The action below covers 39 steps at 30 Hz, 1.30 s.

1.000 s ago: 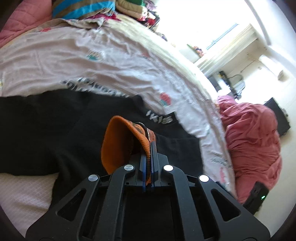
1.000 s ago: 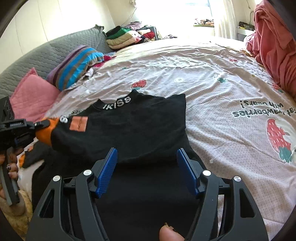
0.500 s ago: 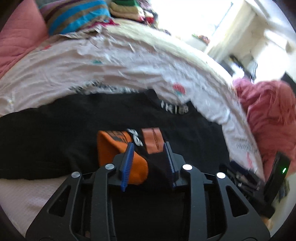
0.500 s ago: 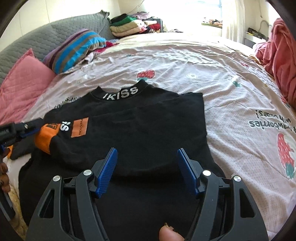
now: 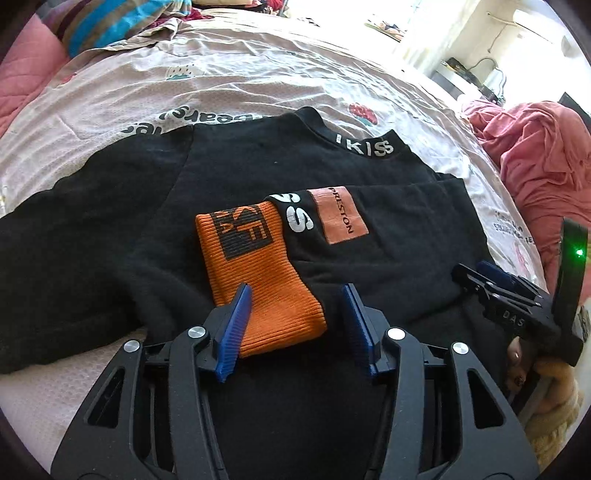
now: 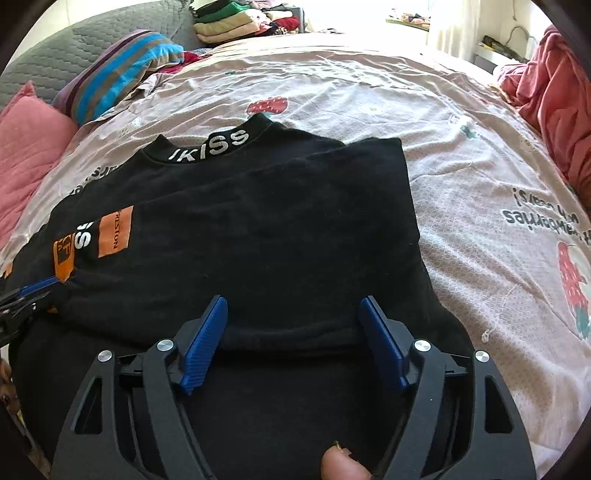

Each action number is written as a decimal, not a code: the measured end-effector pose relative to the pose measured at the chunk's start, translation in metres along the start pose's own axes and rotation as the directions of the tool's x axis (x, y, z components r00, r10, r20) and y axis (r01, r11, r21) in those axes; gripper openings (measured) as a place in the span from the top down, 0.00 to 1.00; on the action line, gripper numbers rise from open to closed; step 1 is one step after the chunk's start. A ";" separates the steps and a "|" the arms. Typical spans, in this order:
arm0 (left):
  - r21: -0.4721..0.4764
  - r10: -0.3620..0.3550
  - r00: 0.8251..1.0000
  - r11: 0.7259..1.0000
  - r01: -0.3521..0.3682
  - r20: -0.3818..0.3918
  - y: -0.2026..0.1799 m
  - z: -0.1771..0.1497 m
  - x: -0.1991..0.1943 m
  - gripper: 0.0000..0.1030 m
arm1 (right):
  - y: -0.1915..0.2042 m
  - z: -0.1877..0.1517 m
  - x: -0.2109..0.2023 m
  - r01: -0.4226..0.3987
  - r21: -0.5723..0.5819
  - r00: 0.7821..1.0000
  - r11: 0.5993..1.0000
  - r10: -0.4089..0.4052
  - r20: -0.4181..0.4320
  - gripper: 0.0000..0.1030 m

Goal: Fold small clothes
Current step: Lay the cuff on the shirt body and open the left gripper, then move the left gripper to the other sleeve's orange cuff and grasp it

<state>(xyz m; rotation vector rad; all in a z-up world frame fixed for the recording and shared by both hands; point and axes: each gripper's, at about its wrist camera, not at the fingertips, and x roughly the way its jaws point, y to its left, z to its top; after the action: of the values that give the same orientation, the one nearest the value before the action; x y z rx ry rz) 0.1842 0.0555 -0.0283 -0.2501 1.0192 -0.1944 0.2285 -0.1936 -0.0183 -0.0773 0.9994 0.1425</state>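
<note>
The left gripper (image 5: 295, 325) has just let go, fingers now apart around the orange cuff (image 5: 258, 273) lying across the black sweater (image 6: 277, 229), so that sleeve fold looks finished; the right gripper (image 6: 291, 339) gapes wider, empty.

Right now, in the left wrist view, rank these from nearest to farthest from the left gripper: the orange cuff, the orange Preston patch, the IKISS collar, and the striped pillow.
1. Orange cuff: between the open jaws of the left gripper, untouched by the pads.
2. Preston patch: just beyond, up and right.
3. IKISS collar: farther up and right.
4. Striped pillow: far top left.
</note>
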 end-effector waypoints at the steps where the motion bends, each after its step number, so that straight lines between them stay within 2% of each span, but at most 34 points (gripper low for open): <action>1: 0.001 -0.001 1.000 1.000 0.001 -0.001 0.000 0.000 -0.001 0.54 | 0.001 0.000 -0.002 -0.002 0.005 1.000 1.000 0.002 0.005 0.28; 3: 0.004 -0.002 1.000 1.000 0.002 0.001 0.000 0.000 -0.005 0.48 | 0.004 0.000 -0.010 -0.020 0.016 1.000 1.000 0.020 0.023 0.27; 5: -0.003 0.004 1.000 1.000 -0.004 0.013 0.002 -0.001 -0.011 0.45 | 0.009 0.000 -0.018 -0.030 0.016 0.998 0.999 0.030 0.048 0.21; 7: -0.023 -0.017 0.999 1.000 0.018 0.031 0.005 -0.001 -0.019 0.45 | 0.016 0.000 -0.029 -0.030 0.004 0.997 1.000 0.030 0.072 0.21; 10: -0.032 -0.008 0.998 0.999 0.010 0.061 0.007 -0.001 -0.031 0.43 | 0.027 0.002 -0.042 -0.042 -0.002 0.994 0.999 0.042 0.103 0.11; 12: -0.034 -0.004 0.997 0.999 0.007 0.077 0.008 0.000 -0.040 0.38 | 0.034 0.004 -0.051 -0.059 -0.006 0.990 0.998 0.059 0.131 0.11; 14: -0.040 0.009 0.995 0.999 -0.005 0.099 0.011 0.001 -0.050 0.32 | 0.042 0.007 -0.058 -0.064 -0.011 0.987 0.998 0.065 0.150 0.06; 23: -0.124 0.096 0.981 0.989 -0.076 0.168 0.040 -0.003 -0.087 0.11 | 0.080 0.017 -0.072 -0.122 -0.075 0.973 0.990 0.134 0.186 0.05; 31: -0.245 0.179 0.964 0.961 -0.129 0.198 0.083 -0.017 -0.112 0.09 | 0.124 0.021 -0.077 -0.191 -0.164 0.954 0.968 0.222 0.199 0.05; 39: -0.369 0.265 0.942 0.913 -0.176 0.207 0.129 -0.037 -0.134 0.09 | 0.161 0.022 -0.076 -0.241 -0.230 0.940 0.943 0.285 0.185 0.05</action>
<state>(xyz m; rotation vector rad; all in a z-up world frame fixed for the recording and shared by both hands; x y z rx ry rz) 0.0897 0.2108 0.0239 -0.4638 0.8138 0.2251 0.1813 -0.0381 0.0577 -0.1128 0.7705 0.4920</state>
